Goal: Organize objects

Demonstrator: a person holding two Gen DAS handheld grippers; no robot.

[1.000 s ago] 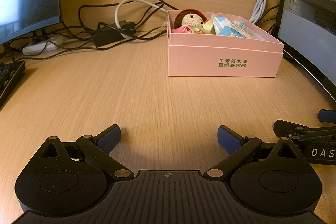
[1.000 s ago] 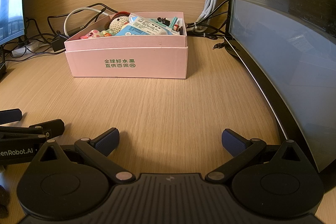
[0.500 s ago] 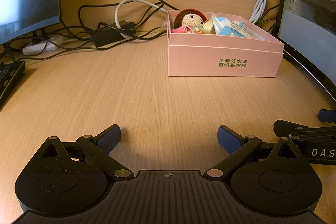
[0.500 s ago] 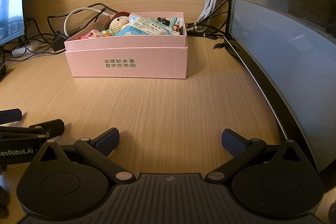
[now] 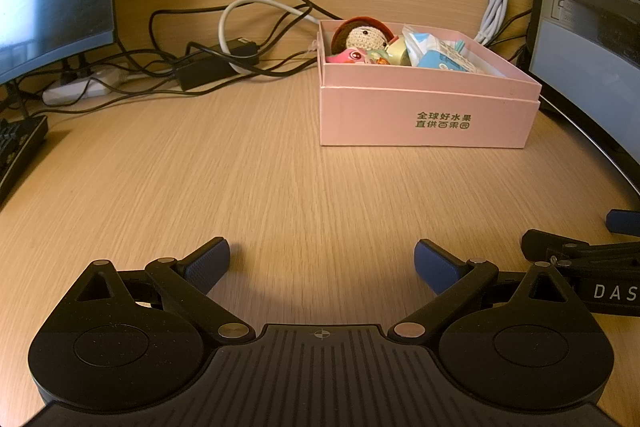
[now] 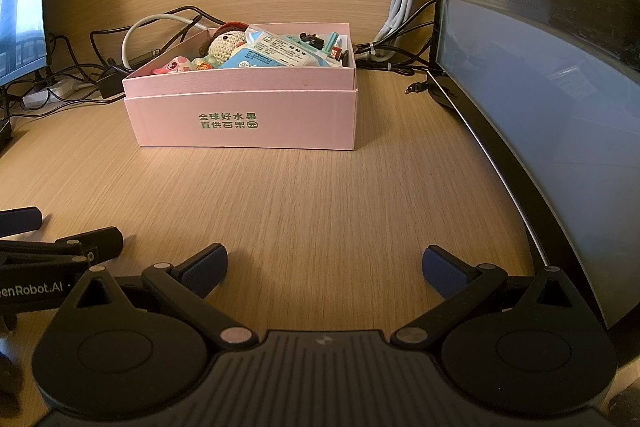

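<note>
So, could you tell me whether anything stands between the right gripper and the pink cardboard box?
Nothing visible does. Only bare wooden desk lies between the open right gripper and the pink cardboard box. The left gripper sits off to its side, outside that path.

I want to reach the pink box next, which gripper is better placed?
Right, probably. The box sits nearly straight ahead of the right gripper; from the left gripper it lies off to the right. Both open, empty.

A light wooden desk (image 5: 280, 187) fills the middle of the frame. A pink cardboard box (image 5: 428, 115) sits on it at the upper right. Black tangled cables (image 5: 208, 67) and a white power strip (image 5: 76, 91) lie at the upper left.
</note>
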